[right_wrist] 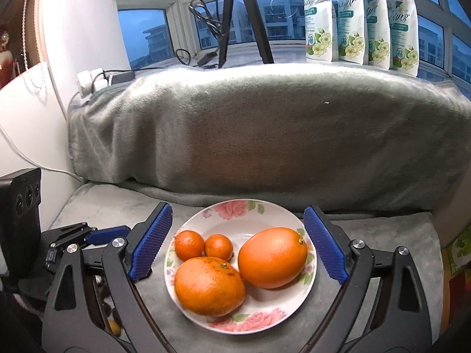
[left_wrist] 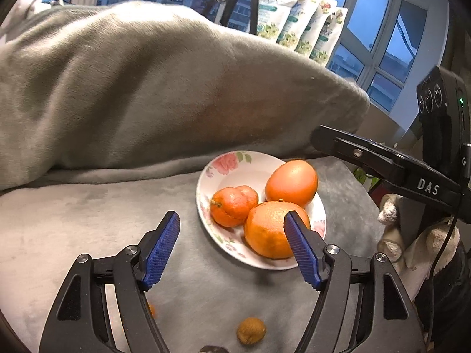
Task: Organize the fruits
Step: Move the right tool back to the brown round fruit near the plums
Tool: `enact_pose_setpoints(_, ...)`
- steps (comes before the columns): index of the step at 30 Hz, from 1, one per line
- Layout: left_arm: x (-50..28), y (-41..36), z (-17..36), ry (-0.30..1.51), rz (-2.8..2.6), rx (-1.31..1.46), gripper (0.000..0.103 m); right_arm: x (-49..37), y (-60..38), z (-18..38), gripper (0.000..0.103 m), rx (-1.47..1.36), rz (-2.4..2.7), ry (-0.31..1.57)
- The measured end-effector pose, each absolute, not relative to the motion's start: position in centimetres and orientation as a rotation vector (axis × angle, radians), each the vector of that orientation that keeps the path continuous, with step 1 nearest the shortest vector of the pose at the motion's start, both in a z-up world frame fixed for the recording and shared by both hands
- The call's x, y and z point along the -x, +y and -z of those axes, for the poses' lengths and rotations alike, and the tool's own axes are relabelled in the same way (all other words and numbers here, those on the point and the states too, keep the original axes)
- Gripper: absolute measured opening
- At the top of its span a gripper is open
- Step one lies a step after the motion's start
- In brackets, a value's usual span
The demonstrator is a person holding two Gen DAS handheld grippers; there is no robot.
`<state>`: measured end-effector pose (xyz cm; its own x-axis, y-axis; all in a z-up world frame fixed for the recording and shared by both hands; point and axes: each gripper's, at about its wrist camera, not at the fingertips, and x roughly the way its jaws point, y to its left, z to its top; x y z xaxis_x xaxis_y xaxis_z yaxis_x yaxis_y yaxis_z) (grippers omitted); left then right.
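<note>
I'm looking into a home living room: a sofa draped in grey plush blanket (right_wrist: pixel 265 135), floral china plate (right_wrist: pixel 235 210), apartment-block windows (right_wrist: pixel 273 8).

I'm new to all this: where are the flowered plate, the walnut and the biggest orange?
flowered plate (right_wrist: pixel 232 207): right wrist view, far rim.
walnut (left_wrist: pixel 251 330): left wrist view, shell middle.
biggest orange (right_wrist: pixel 272 257): right wrist view, peel middle.

The near orange (left_wrist: pixel 270 229) is partly covered by a blue pad (left_wrist: pixel 300 247) in the left view. A dark object (left_wrist: pixel 212 349) is cut off at the bottom edge. An orange bit (left_wrist: pixel 151 309) beside the left finger is blurred. Another orange bit (right_wrist: pixel 114 326) is half hidden behind the gripper frame in the right view.
</note>
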<state>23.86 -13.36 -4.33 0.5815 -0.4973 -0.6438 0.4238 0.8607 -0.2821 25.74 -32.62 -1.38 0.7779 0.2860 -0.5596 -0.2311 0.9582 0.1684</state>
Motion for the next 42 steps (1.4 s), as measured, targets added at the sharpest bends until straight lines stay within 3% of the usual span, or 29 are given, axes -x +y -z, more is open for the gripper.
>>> enact_pose_setpoints(20, -17.1, -5.3, 3.3, 0.737, 0.424, 0.125, 0.072, -17.7, -28.2, 0.9, 0.093, 0.016, -0.514, 0.623)
enact_pose_setpoints(23, -16.0, -4.8, 3.5, 0.741, 0.421, 0.120, 0.071, -17.0, -27.1, 1.4, 0.086, 0.039, -0.551, 0.639)
enact_pose_setpoints(29, -14.7, -4.1, 4.6, 0.771, 0.428, 0.122, 0.058, -15.3, -25.1, 2.8, 0.076, 0.070, -0.623, 0.674)
enact_pose_setpoints(31, -14.6, -4.0, 5.2, 0.790, 0.438, 0.128, 0.054, -14.5, -24.4, 3.6, 0.065, 0.083, -0.645, 0.696)
enact_pose_setpoints(37, -14.0, -4.5, 6.3, 0.821, 0.470, 0.134, 0.044, -13.3, -23.2, 5.6, 0.051, 0.150, -0.660, 0.745)
enact_pose_setpoints(42, -13.4, -5.0, 7.3, 0.847, 0.488, 0.118, 0.040, -13.2, -23.4, 6.3, 0.049, 0.153, -0.657, 0.768)
